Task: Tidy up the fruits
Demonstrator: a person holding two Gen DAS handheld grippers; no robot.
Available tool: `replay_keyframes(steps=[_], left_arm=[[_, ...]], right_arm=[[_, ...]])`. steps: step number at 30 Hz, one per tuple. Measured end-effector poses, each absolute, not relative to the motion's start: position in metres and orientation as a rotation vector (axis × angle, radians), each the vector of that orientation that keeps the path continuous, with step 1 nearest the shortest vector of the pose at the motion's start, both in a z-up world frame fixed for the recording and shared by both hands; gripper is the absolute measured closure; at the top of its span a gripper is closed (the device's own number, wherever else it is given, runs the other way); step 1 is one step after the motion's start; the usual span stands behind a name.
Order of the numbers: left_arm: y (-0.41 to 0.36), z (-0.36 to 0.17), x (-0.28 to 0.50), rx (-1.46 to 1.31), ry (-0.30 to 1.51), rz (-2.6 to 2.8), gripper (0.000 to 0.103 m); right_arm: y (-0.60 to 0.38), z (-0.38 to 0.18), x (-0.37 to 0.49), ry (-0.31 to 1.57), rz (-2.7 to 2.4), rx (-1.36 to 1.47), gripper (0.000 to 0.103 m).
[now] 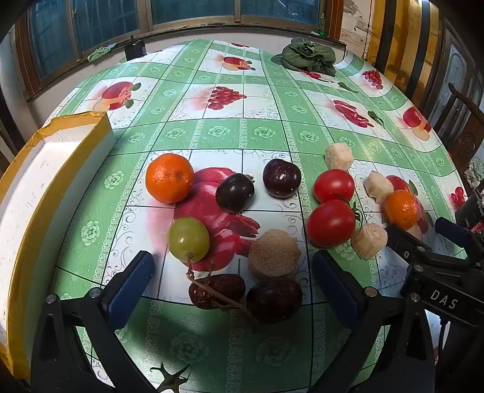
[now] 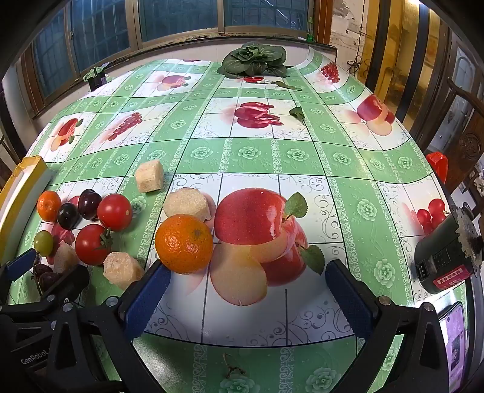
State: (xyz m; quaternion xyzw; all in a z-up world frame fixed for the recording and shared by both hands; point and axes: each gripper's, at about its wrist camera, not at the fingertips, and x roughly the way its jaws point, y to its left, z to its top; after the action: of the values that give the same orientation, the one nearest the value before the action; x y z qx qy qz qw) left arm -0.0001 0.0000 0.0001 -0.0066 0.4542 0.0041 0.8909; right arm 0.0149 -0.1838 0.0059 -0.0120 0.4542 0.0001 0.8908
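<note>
Currently both grippers, left gripper [image 1: 233, 281] and right gripper [image 2: 248, 296], gape wide, empty; the round glossy orange mandarin [image 2: 184, 243], seemingly touching the right's blue finger pad [image 2: 148, 299], may roll if nudged.

tablecloth [image 2: 302, 157]: green and white checks with printed apples, grapes and flowers (pretty loud pattern)
leafy greens [image 2: 254, 60]: dark bunch at the far edge of the table, near the window
loose leaf [image 2: 297, 112]: small, lying alone on the cloth
windows [image 2: 178, 18]: dark panes in wooden frames along the back wall
phone [image 2: 455, 344]: lit screen at the lower right edge
</note>
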Motion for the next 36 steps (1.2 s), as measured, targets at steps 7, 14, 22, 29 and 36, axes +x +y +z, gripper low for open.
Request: replay_keyframes(steps=[7, 14, 22, 29, 36], left_arm=[[0.000, 0.000, 0.000, -0.015, 0.946, 0.008, 0.000], [0.000, 0.000, 0.000, -0.015, 0.945, 0.008, 0.000], [0.000, 0.000, 0.000, -0.015, 0.945, 0.008, 0.000], [0.000, 0.000, 0.000, -0.018, 0.944, 0.012, 0.000], [0.007, 0.022, -0.006, -0.051, 0.957, 0.010, 0.000]], right_arm=[[-0.184, 0.006, 0.015, 0.943, 0.000, -0.025, 0.000], [-0.184, 0.006, 0.015, 0.943, 0.000, -0.025, 0.000], [-0.184, 0.006, 0.015, 0.943, 0.000, -0.025, 0.000], [-0.184, 0.006, 0.015, 0.943, 0.000, -0.026, 0.000], [-0.182, 0.005, 0.012, 0.950, 0.020, -0.022, 0.000]])
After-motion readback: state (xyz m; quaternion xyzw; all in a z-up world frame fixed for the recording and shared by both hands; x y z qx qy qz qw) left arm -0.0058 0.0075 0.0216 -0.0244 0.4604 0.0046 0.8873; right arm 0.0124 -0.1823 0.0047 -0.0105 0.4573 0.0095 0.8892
